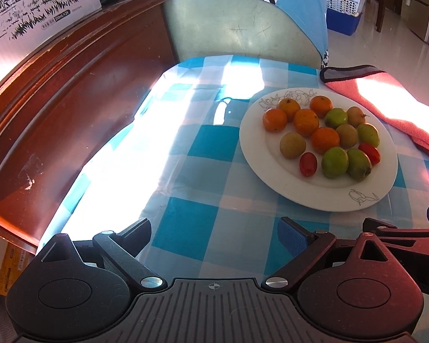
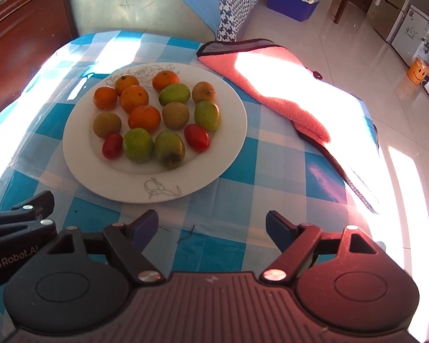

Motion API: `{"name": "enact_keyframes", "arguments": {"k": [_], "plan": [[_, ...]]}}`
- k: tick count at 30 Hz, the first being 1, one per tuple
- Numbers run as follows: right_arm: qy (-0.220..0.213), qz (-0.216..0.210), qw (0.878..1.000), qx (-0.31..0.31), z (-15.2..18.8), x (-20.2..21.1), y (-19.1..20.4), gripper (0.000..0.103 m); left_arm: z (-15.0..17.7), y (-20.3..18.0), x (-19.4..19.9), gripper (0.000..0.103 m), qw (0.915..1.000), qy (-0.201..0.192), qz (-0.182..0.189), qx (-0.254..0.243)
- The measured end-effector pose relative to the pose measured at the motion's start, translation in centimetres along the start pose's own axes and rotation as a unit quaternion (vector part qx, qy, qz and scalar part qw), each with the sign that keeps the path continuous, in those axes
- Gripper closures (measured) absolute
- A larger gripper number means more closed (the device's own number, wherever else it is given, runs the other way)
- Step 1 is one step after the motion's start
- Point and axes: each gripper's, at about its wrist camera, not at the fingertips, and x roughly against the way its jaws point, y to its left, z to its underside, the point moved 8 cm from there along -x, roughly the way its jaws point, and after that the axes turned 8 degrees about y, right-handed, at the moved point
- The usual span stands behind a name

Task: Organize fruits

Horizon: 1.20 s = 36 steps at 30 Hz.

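Note:
A white plate [image 1: 314,191] [image 2: 108,177] sits on a blue checked tablecloth and holds several small oranges [image 1: 306,122] [image 2: 144,118], several green and brownish jujube-like fruits [image 1: 334,162] [image 2: 137,145] and two red cherry tomatoes [image 1: 308,164] [image 2: 197,137]. My left gripper [image 1: 214,233] is open and empty, above the cloth, near and left of the plate. My right gripper [image 2: 211,225] is open and empty, just in front of the plate's near rim. The left gripper's side shows at the left edge of the right wrist view [image 2: 17,217].
A pink towel [image 2: 286,91] [image 1: 391,100] lies right of the plate. A wooden cabinet [image 1: 57,108] stands at the left with a milk carton box [image 1: 34,8] on it. A grey-green chair back [image 2: 134,3] is behind the table. The tiled floor [image 2: 357,65] lies beyond the table's right edge.

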Motion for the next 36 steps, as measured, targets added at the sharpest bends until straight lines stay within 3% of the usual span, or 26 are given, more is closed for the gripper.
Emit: {"name": "enact_keyframes", "arguments": {"k": [7, 21, 29, 36], "plan": [[0.002, -0.009, 1.000, -0.008, 3.0, 0.0, 0.4, 0.021, 2.9, 0.4, 0.3, 0.007, 0.9999, 0.011, 0.003, 0.002], [-0.085, -0.054, 0.995, -0.003, 7.1, 1.2, 1.3, 0.020, 7.5, 1.7, 1.3, 0.007, 0.9994, 0.023, 0.016, 0.018], [-0.146, -0.061, 0.987, 0.023, 7.5, 0.8, 2.5, 0.005, 8.4, 3.1, 1.3, 0.007, 0.9991, 0.025, 0.010, 0.032], [-0.172, -0.065, 0.982, 0.037, 7.3, 0.6, 3.1, 0.001, 8.6, 3.6, 1.0, 0.007, 0.9988, 0.029, 0.012, 0.038]]}}
